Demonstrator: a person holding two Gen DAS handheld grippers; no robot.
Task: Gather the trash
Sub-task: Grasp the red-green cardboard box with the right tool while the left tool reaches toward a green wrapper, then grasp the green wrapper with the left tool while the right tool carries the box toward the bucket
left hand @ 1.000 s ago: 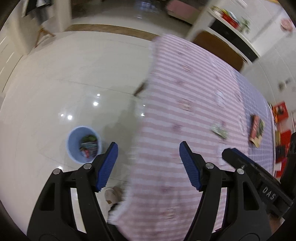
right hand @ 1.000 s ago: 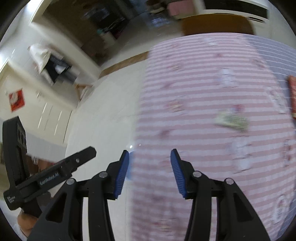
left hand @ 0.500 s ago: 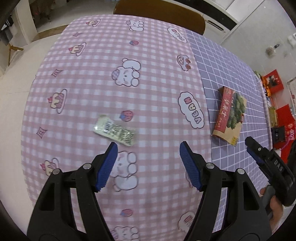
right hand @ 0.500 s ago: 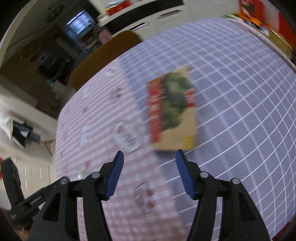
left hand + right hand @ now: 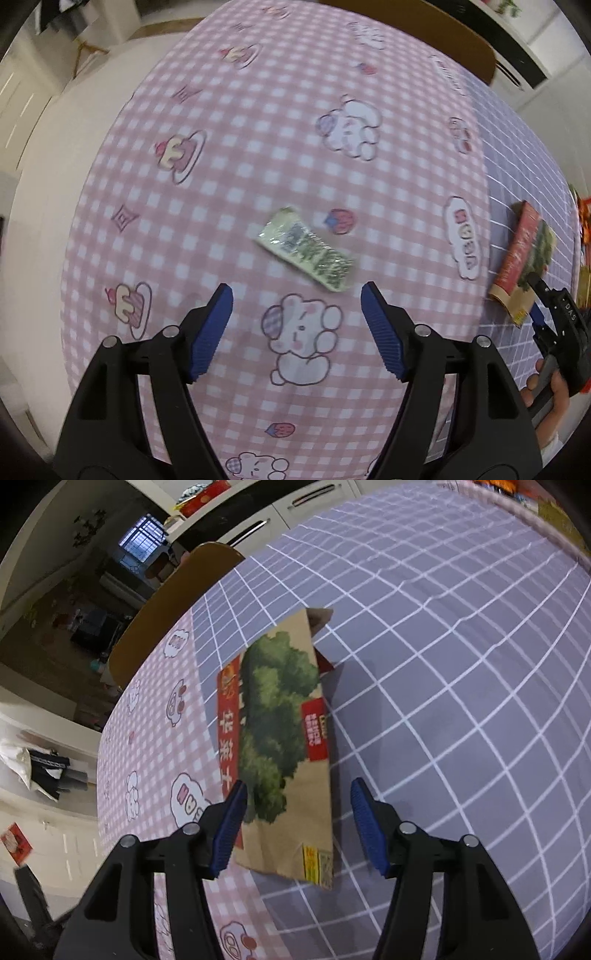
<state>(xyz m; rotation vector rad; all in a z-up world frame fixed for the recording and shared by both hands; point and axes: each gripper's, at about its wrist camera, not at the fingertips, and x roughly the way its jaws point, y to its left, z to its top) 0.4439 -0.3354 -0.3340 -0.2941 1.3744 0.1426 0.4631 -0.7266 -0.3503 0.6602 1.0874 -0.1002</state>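
A green and silver snack wrapper lies flat on the pink checked tablecloth. My left gripper is open and empty, just short of the wrapper, above the cloth. A flat brown cardboard box with a green tree picture and red labels lies across the seam of the pink and purple cloths; it also shows in the left wrist view. My right gripper is open, its jaws standing either side of the box's near end. The right gripper also shows in the left wrist view.
A brown chair back stands at the table's far edge. The purple grid cloth covers the right half of the table. The table's left edge drops to a white floor. Cabinets line the far wall.
Both grippers swung from the floor and bin side onto the table. The left has closed in on the wrapper. The right has come down over the box's near end.
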